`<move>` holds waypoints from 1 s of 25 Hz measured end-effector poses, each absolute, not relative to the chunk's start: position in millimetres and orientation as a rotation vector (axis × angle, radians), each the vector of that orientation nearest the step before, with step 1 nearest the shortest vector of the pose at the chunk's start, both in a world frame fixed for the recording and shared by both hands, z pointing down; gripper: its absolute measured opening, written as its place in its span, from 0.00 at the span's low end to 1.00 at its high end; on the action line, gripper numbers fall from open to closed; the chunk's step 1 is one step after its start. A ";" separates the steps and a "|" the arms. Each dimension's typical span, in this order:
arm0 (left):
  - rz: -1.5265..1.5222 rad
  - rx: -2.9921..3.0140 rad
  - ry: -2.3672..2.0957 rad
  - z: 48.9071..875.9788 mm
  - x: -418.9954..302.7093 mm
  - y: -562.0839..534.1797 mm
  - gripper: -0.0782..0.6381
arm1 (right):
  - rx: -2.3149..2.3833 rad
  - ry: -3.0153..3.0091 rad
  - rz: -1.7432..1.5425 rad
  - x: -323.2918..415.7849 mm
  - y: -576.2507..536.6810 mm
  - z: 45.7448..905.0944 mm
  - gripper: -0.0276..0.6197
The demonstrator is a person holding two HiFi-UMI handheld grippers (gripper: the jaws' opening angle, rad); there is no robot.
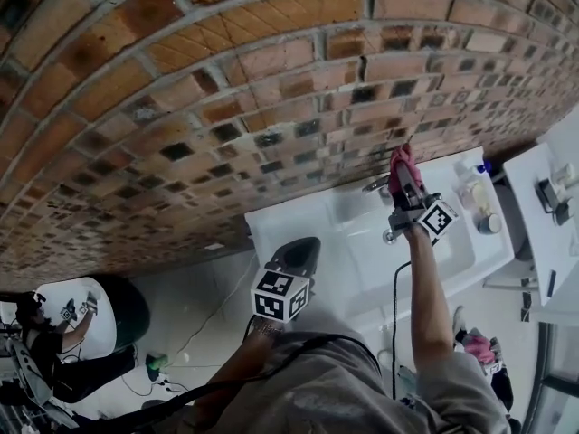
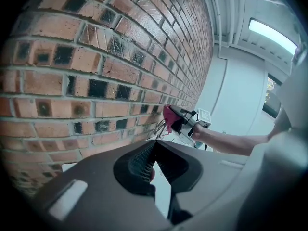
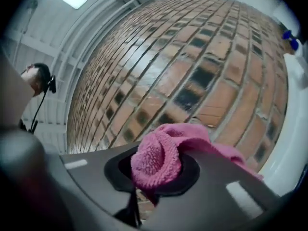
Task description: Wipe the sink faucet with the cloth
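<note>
At lower left of the head view, a person (image 1: 54, 351) stands on the pale floor, well apart from the work. Above, a brick wall (image 1: 226, 89) fills the upper field. Left of centre, the left claw (image 1: 308, 244) is held in the air over the near left corner of the white sink (image 1: 298, 220), its marker cube (image 1: 280, 295) facing the camera. In the left gripper view its jaws meet at the tips with nothing between them (image 2: 155, 146), closed and empty.

Right of centre, the right claw (image 1: 404, 183) reaches to the back of the sink, close to the wall. It is clamped on the pink cloth (image 1: 401, 163), and in the right gripper view a wad of the cloth (image 3: 156, 160) bulges out between the jaws (image 3: 159, 170). Seen from the left gripper view, the cloth (image 2: 169, 117) appears to touch the top of the chrome faucet (image 2: 160, 127), which rises at the sink's rear edge (image 1: 378, 186).

At far right, bottles (image 1: 472, 195) stand on the sink's right rim.
</note>
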State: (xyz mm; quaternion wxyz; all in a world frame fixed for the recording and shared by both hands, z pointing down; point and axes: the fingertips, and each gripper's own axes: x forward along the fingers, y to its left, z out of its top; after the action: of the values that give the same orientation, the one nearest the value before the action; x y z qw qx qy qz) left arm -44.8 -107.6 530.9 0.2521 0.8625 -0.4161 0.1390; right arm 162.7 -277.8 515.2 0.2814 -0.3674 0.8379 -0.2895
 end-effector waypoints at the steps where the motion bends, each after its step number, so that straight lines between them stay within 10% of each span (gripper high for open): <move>1: 0.375 2.346 -1.132 530.4 -44.7 -107.5 0.13 | -1.038 2.315 -0.745 147.2 -277.1 515.1 0.11; 10: 0.377 2.365 -1.131 524.2 -45.0 -100.7 0.13 | -1.385 3.209 -0.445 36.0 -226.2 641.0 0.11; 25: 0.399 2.355 -1.136 528.3 -46.4 -94.0 0.13 | -1.961 3.217 0.001 163.2 -275.1 662.7 0.11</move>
State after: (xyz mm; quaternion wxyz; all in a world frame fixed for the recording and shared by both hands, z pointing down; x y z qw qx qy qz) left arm -46.4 -94.0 528.3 0.2458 0.8630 -0.4165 0.1462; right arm 163.2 -275.1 662.7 -0.3080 -0.4952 0.8123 0.0004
